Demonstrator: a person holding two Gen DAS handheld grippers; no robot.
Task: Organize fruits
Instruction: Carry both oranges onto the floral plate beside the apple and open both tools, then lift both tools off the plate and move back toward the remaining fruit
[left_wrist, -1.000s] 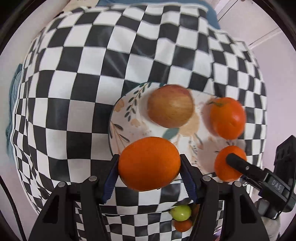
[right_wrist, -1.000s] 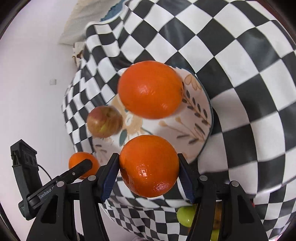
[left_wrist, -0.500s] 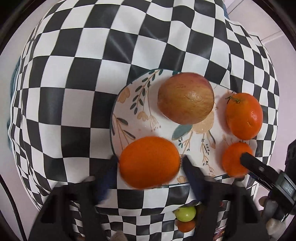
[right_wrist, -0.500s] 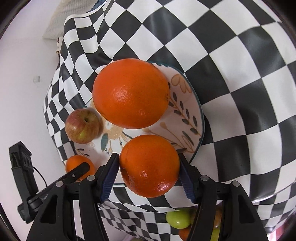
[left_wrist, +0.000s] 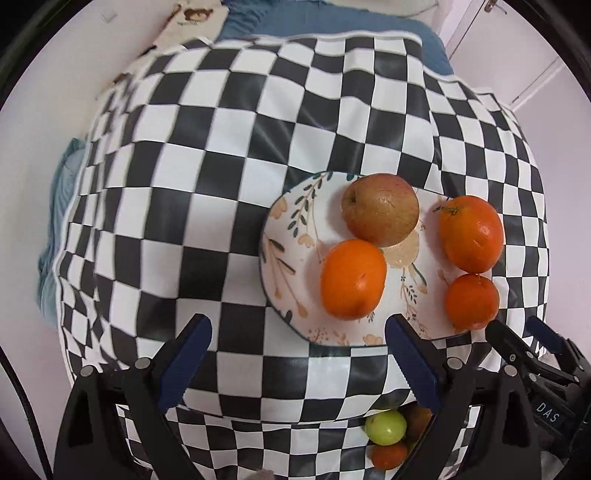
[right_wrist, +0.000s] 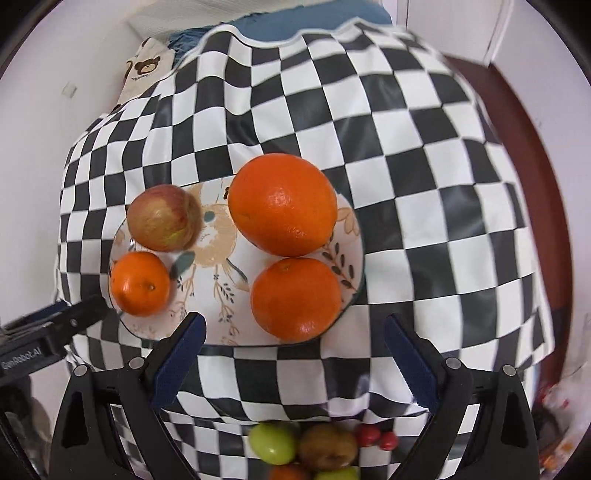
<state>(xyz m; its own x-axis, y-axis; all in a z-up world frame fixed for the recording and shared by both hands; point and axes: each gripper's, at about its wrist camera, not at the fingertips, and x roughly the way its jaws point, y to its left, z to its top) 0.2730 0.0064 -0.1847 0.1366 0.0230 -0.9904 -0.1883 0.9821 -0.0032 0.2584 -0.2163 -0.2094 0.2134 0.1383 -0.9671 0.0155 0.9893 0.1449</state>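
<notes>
A floral plate (left_wrist: 291, 236) (right_wrist: 207, 295) lies on the checkered cloth. On it sit a red-green apple (left_wrist: 380, 209) (right_wrist: 162, 218) and three oranges. In the left wrist view they are one near me (left_wrist: 352, 278), one at the right (left_wrist: 471, 232) and a small one (left_wrist: 472, 301). In the right wrist view they are a big one (right_wrist: 282, 205), one near me (right_wrist: 295, 299) and a small one (right_wrist: 140, 282). My left gripper (left_wrist: 297, 360) is open and empty, just short of the plate. My right gripper (right_wrist: 293, 358) is open and empty at the plate's near rim.
Below the table's front edge lies a heap of fruit, a green one (left_wrist: 386, 428) (right_wrist: 273, 443), a brown one (right_wrist: 327, 445) and small red ones (right_wrist: 376, 437). Blue fabric (left_wrist: 332, 26) and a bear-print bag (right_wrist: 144, 68) lie beyond the table's far edge.
Both grippers have opened and let go of their oranges onto the plate. Both have drawn back toward me from the plate.
</notes>
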